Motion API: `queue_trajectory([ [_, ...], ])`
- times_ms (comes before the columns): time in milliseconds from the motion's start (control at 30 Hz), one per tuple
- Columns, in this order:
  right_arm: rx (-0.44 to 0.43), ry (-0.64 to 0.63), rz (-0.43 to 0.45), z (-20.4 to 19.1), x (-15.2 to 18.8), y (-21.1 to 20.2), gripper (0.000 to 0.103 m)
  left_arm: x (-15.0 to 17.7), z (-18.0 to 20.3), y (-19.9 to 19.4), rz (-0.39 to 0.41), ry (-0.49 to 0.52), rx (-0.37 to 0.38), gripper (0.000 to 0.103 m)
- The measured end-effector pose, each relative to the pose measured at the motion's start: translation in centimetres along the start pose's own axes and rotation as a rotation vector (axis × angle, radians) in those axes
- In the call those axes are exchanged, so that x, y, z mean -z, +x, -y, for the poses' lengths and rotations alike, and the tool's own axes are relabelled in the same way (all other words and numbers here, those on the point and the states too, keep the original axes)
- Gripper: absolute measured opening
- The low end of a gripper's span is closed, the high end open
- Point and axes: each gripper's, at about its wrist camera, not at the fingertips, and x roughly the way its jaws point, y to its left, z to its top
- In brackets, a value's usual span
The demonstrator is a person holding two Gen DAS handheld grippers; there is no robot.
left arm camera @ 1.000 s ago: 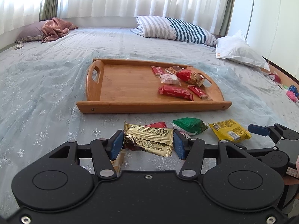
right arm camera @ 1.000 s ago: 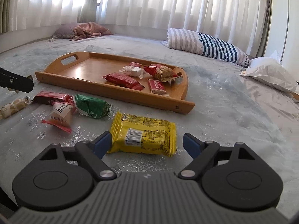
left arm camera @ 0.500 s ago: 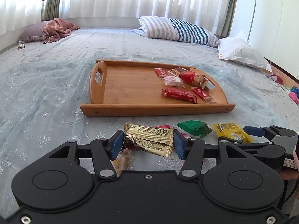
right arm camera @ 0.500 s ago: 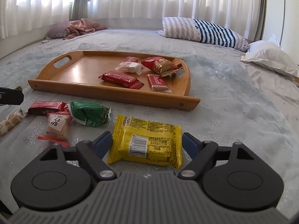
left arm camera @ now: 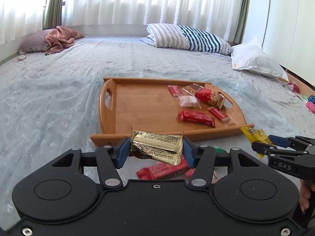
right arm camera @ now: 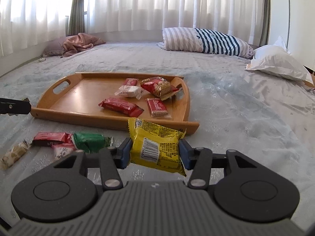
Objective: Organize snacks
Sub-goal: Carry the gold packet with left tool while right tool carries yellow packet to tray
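Left gripper [left arm camera: 156, 151] pinches a crinkled gold foil bar [left arm camera: 156, 146] between its blue pads, lifted off the bed just short of the tray's near rim. Right gripper [right arm camera: 155, 153] jaws have just been closing, now clamped on a glossy yellow packet [right arm camera: 157, 147], puffy, barcode facing the camera, clear of the sheet. Wooden tray [right arm camera: 82, 98], smooth with cut-out handles, holds several red and white wrappers. Red bars [right arm camera: 49, 137], a green pouch [right arm camera: 88, 141] and a pale bar [right arm camera: 13, 153] lie on the quilted grey sheet [right arm camera: 246, 118].
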Motion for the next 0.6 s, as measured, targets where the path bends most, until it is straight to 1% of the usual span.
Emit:
queue_trajectory([
  [67,-0.014,0.003,0.016,0.0,-1.1,0.0,0.054,-1.2,-0.3,0.4,0.010,0.002,0.002,0.054],
  [200,-0.070,-0.003,0.054,-0.8,-3.6,1.0,0.054,-3.9,-1.2,2.0,0.012,-0.019,0.016,0.054],
  [333,-0.115,-0.028,0.090,-2.2,-6.1,2.7,0.054,-7.0,-2.3,4.7,-0.033,-0.061,0.044,0.054],
  [533,-0.189,-0.103,0.114,-4.9,-9.3,7.2,0.055,-11.4,-3.2,9.2,-0.060,-0.069,-0.017,0.054],
  [600,-0.204,-0.116,0.099,-5.7,-10.1,9.3,0.055,-12.5,-3.3,11.0,-0.074,-0.057,-0.039,0.054],
])
